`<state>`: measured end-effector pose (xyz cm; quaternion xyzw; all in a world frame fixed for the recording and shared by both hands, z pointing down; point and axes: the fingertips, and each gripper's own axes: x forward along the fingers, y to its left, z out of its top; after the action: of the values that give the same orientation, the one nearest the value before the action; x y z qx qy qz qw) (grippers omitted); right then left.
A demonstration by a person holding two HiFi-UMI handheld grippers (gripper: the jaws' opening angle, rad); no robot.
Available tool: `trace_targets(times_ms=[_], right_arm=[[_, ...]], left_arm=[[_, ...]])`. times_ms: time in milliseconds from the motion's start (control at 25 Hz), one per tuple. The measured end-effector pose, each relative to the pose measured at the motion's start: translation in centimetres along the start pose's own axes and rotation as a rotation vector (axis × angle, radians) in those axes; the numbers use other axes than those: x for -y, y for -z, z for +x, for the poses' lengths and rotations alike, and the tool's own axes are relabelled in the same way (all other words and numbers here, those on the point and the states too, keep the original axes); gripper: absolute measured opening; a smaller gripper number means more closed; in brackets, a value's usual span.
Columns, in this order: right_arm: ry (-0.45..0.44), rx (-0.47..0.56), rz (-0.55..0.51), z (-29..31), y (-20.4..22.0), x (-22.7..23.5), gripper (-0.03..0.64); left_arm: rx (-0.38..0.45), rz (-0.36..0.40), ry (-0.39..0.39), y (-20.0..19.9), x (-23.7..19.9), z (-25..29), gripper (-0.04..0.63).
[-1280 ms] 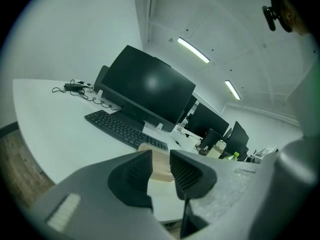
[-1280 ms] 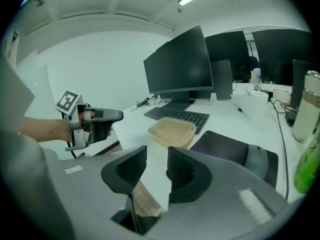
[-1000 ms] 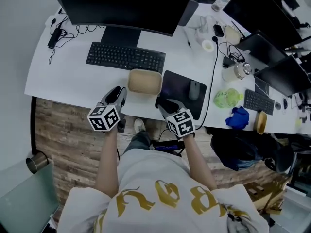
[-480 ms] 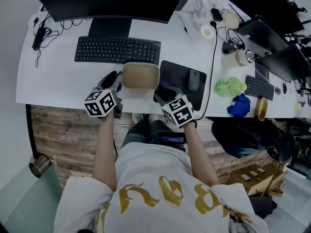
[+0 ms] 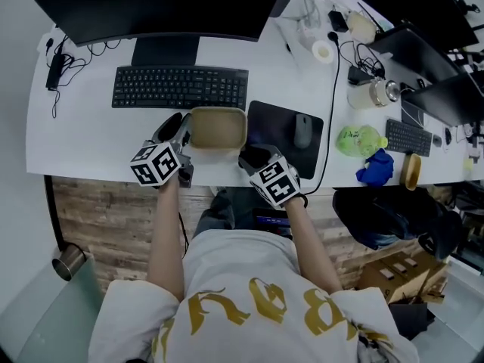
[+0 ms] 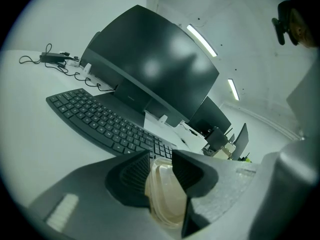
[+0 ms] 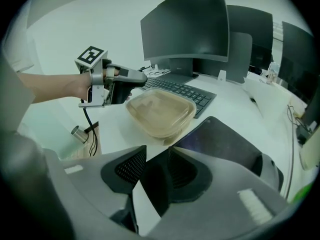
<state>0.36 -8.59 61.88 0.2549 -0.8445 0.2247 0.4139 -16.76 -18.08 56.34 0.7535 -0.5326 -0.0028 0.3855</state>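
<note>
Container: A tan, lidded plastic container [image 5: 218, 127] sits on the desk just in front of the keyboard [image 5: 180, 88], touching its near edge or close to it.
Left gripper: I hold the left gripper [image 5: 175, 131] in front of the keyboard's middle. Its jaws are spread, with the container's left rim in the gap; I see no pinch on it.
Right gripper: My right gripper [image 5: 253, 157] hovers in front of the keyboard's right end. Its jaws are apart over the mouse pad's [image 5: 276, 131] near corner, with nothing between them.
Grip, my read: The rim looks thin and the lid shallow. I judge a good hold needs both pads square on the rim and low enough to catch the wall, not the lid lip alone. Closing slowly should avoid shoving the box into the keyboard.
Desk: A white desk [image 5: 76, 134] carries a dark monitor [image 5: 159, 6] behind the keyboard. To the keyboard's right lie a mouse [image 5: 302, 131] on the pad and, farther off, a green bag [image 5: 355, 138] and a blue cloth [image 5: 376, 167].
Room: This is an office with a wood-plank floor [image 5: 98, 218] in front of the keyboard's side of the desk. More monitors run off to its right, and strip lights [image 6: 205, 40] hang overhead.
</note>
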Motion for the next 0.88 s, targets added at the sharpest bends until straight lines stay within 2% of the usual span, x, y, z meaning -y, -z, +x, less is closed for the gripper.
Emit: trace_targets(times_ms=[280, 440, 680, 880], right_arm=[[-0.008, 0.018, -0.007, 0.2, -0.1, 0.0, 0.158], [-0.024, 0.013, -0.018, 0.5, 0.5, -0.4, 0.155], [0.009, 0.053, -0.011, 0.8, -0.2, 0.2, 0.149], [0.004, 0.057, -0.028, 0.7, -0.2, 0.3, 0.110]], left_arm=[[0.000, -0.024, -0.003, 0.6, -0.6, 1.0, 0.120], [0.006, -0.067, 0.006, 1.2, -0.8, 1.2, 0.120], [0.013, -0.092, 0.014, 1.1, -0.9, 1.6, 0.120], [0.000, -0.091, 0.016, 1.5, -0.6, 1.9, 0.120]])
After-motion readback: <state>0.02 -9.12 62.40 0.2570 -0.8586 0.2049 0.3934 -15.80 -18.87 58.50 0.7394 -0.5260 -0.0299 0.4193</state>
